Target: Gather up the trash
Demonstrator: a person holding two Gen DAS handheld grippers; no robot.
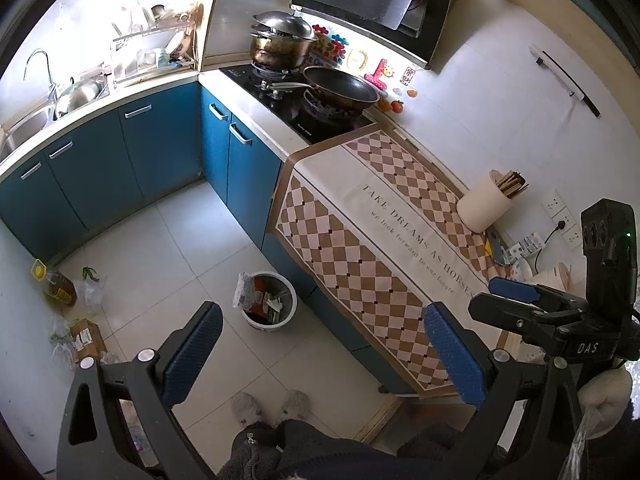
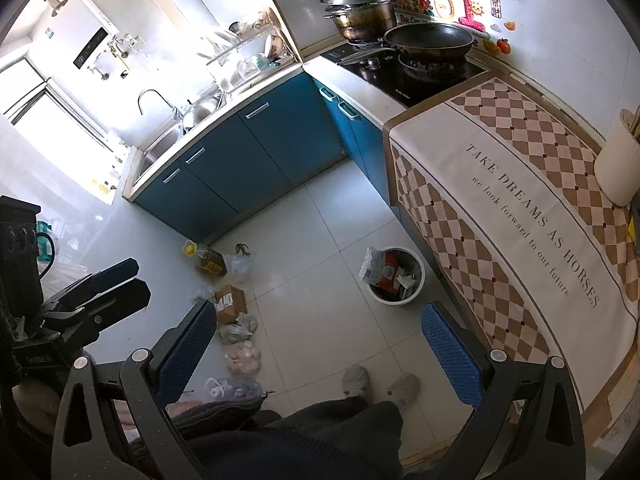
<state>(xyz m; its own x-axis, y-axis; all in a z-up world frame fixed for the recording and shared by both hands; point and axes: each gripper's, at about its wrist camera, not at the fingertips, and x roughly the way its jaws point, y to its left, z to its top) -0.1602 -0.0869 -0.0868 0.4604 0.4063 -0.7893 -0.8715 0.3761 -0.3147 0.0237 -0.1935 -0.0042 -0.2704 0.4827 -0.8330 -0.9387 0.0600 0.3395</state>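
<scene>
A white trash bin [image 1: 291, 309] full of wrappers and paper stands on the tiled floor beside the counter; it also shows in the right wrist view [image 2: 416, 288]. A crumpled plastic wrapper [image 1: 245, 290] sticks up at the bin's left rim, also seen from the right wrist [image 2: 370, 265]. My left gripper [image 1: 322, 354] is open and empty, held high above the floor. My right gripper [image 2: 318, 354] is open and empty at similar height. The right gripper appears at the right edge of the left wrist view [image 1: 516, 300].
A patterned cloth [image 1: 380, 240] covers the counter, with a cream utensil holder [image 1: 486, 204]. Pots sit on the stove [image 1: 304, 92]. Against the left wall lie an oil bottle [image 1: 58, 286], a cardboard box [image 1: 86, 338] and plastic bags [image 2: 240, 332]. My slippered feet [image 1: 272, 406] stand below.
</scene>
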